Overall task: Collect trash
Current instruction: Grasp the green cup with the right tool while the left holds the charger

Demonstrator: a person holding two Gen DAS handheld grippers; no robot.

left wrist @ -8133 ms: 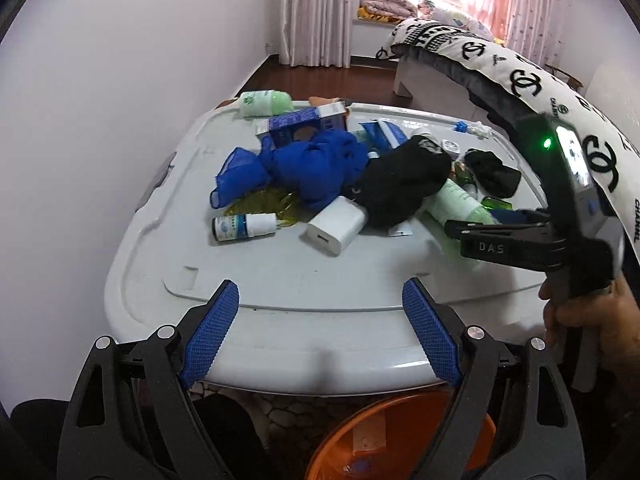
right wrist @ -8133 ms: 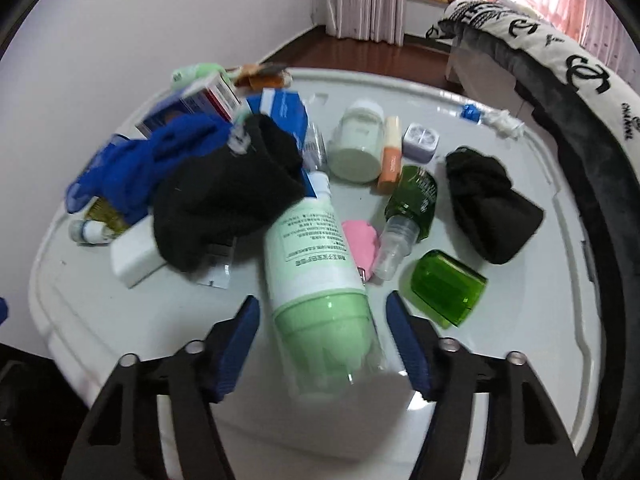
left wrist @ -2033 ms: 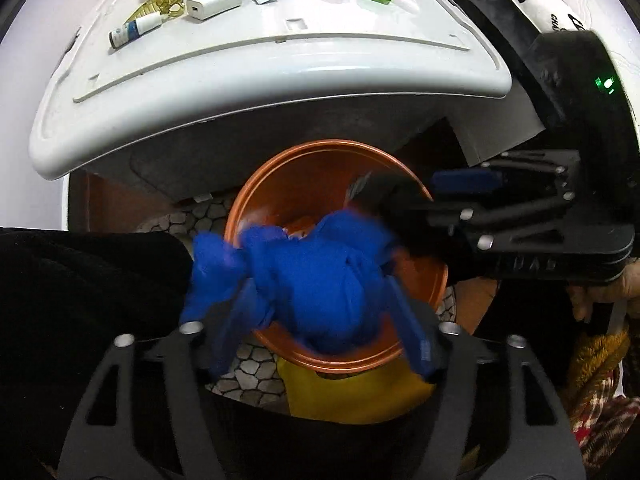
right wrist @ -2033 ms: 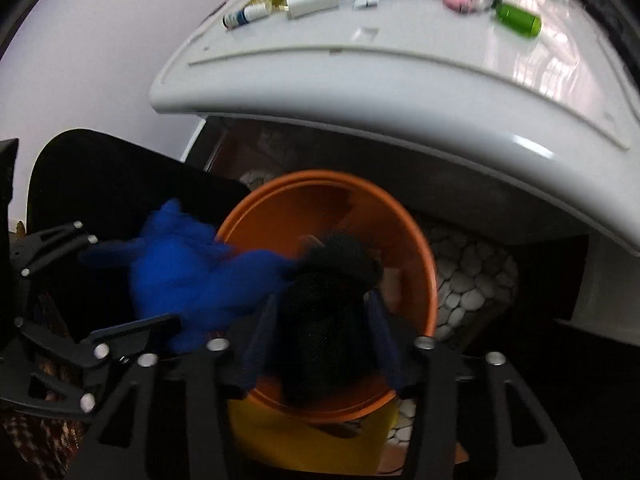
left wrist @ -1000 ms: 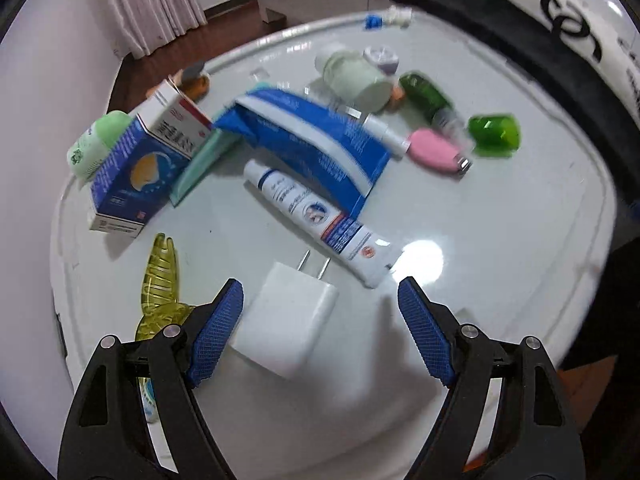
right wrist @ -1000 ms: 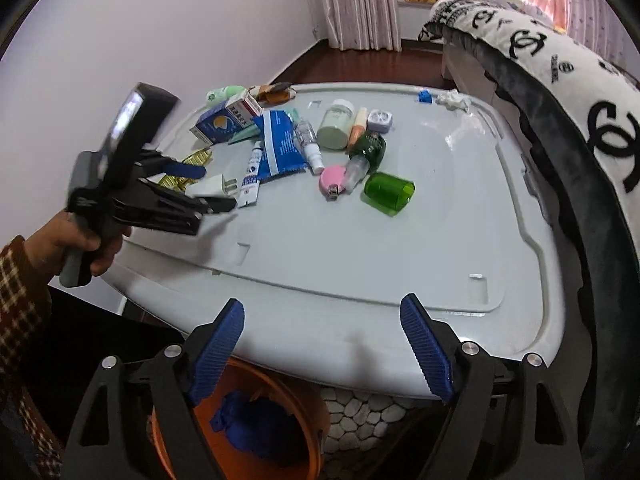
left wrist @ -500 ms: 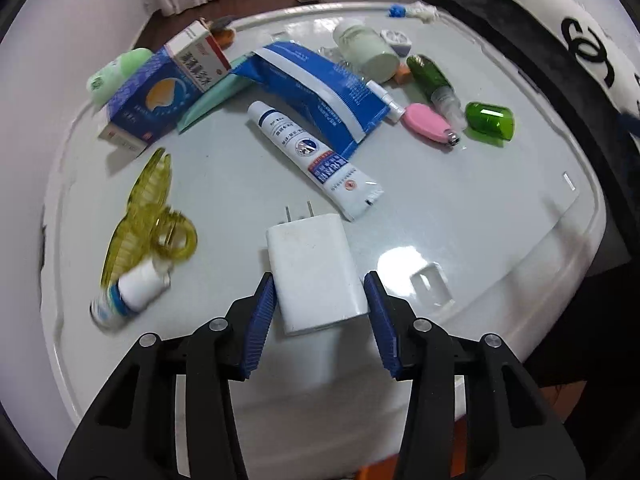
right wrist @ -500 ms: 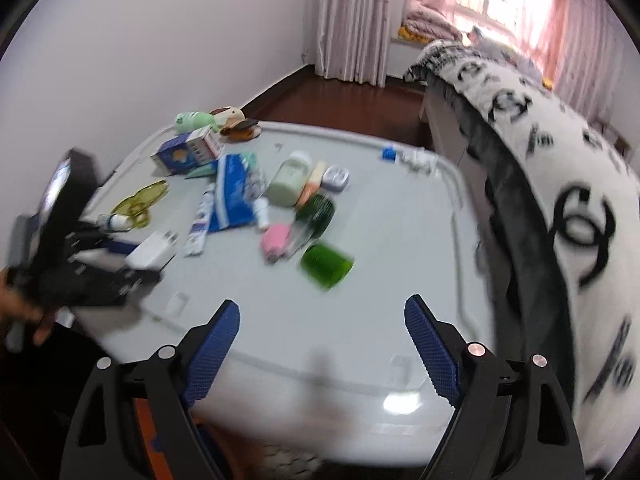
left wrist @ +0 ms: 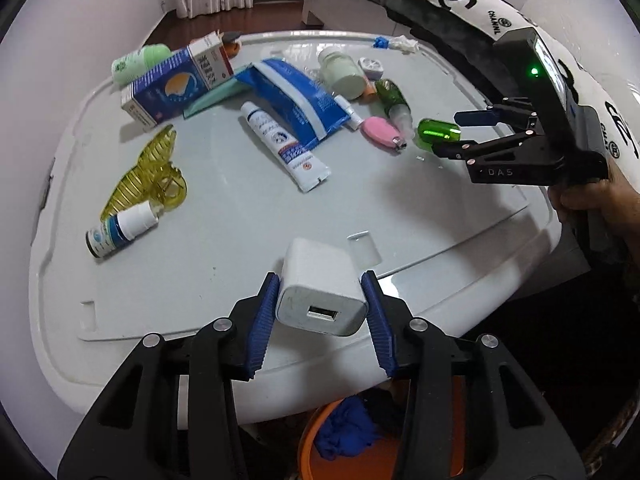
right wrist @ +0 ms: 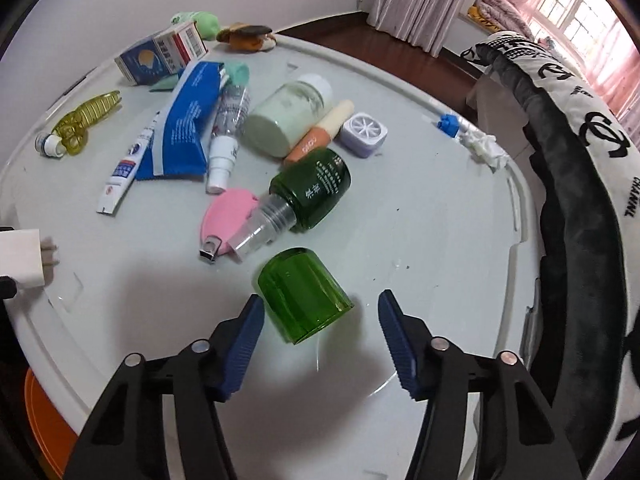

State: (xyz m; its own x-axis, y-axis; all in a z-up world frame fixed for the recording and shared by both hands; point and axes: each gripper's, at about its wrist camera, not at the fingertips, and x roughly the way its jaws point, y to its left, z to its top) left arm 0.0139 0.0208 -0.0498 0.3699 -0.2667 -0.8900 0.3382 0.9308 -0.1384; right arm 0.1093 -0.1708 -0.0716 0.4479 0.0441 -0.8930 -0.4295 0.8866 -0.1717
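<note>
My left gripper is closing, its blue pads pressed on both sides of a white USB charger, held just above the near edge of the white lid. The charger also shows at the left edge of the right wrist view. My right gripper is closing around a green translucent cap that lies on the lid. Its left pad is close to the cap and its right pad stands well apart. An orange bin with a blue cloth in it sits below the lid's near edge.
On the lid lie a toothpaste tube, a blue pouch, a blue and white box, a yellow hair claw, a small spray bottle, a dark green bottle and a pink clipper. A bed lies to the right.
The left gripper shut on the charger and drew it up toward the lid's near edge. The right gripper came down over the green cap and its jaws narrowed.
</note>
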